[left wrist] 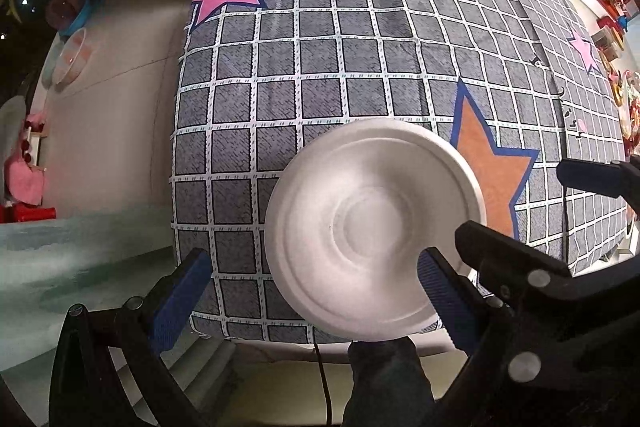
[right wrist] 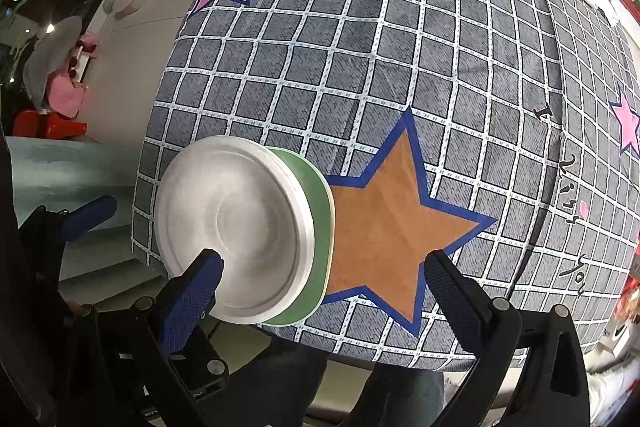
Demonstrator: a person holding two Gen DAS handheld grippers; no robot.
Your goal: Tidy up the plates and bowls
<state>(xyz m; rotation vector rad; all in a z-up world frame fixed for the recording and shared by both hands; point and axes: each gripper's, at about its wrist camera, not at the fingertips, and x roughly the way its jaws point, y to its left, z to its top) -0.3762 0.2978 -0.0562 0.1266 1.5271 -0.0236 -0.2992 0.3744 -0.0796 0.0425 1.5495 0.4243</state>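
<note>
Stacking looks mostly done as far as the views show: a white round foam plate (right wrist: 236,223) sits on top of a pale green round plate (right wrist: 322,227), and the pair rests at the near edge of the surface (right wrist: 360,67), towards its near left corner, slightly overhanging. The surface is covered by a grey checked cloth with white grid lines and coloured stars (left wrist: 320,47); the green plate's right rim touches the orange star with a blue outline (right wrist: 384,227). No bowl shows on the cloth, so whether any bowls remain to be sorted cannot be told; a translucent bowl-like dish (left wrist: 72,57) lies well apart on the pale floor area to the left, too blurred to identify.

The left hand-held gripper (left wrist: 308,303) is wide open, its blue pads straddling the white plate from the near side without pinching it. The right hand-held gripper (right wrist: 320,295) is also spread wide and holds nothing; its left pad overlaps the plate's near rim in the view, though contact cannot be confirmed.

Black script is printed along the cloth's right edge; it reads something like "you" (right wrist: 576,275) at the near end, the rest too distorted to make out. No brand marks are visible.
</note>
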